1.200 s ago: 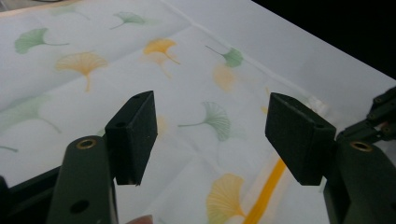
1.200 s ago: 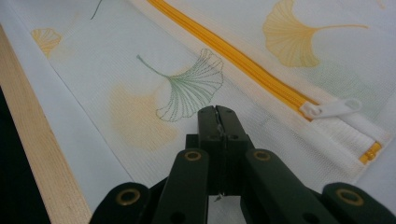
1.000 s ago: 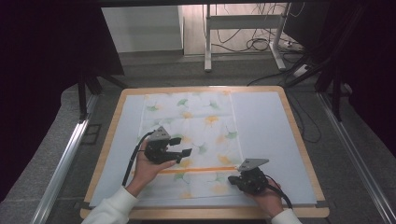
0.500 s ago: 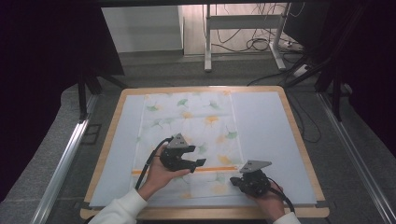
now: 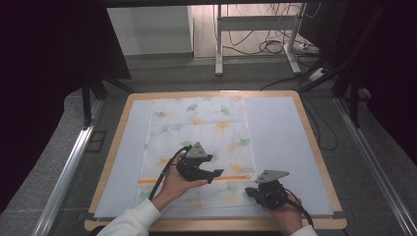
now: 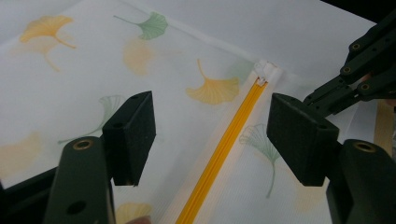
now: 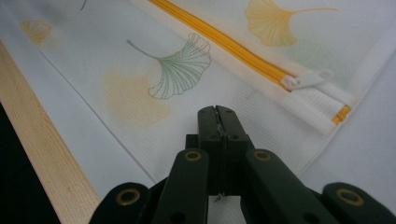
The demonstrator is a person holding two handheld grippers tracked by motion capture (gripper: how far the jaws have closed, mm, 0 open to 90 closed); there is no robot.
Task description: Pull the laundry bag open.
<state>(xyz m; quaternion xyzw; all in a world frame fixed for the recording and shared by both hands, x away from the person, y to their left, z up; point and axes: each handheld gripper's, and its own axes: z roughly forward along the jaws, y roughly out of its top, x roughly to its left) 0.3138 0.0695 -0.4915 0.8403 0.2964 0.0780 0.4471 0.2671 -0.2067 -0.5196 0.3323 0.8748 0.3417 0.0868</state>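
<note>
White mesh with printed ginkgo leaves makes up the zippered laundry bag (image 5: 199, 147) you are working on; it lies flat on the pale mat (image 5: 280, 132) of the wooden-edged table (image 5: 314, 147), its long axis running from your edge of the table away from you in the high view. Across its near end runs the yellow zipper (image 5: 196, 180), crosswise to that axis, from the bag's left edge to its right. The white zipper pull (image 7: 306, 79) sits at the right-hand end of the zipper, lying flat and pointing outward towards the bag's white-bound right edge. Your left gripper (image 5: 209, 173) hangs over the zipper near its middle, pointing right along the line; in the left gripper view its jaws stand wide apart with the yellow strip running up between them, and neither pad touches the fabric or holds anything. Your right gripper (image 5: 252, 189) sits near the bag's near right corner, just on your side of the zipper's end; in the right gripper view its jaws are pressed fully together with their tips over the mesh, a little short of the pull. Whether they pinch the fabric you cannot tell from these views.
</note>
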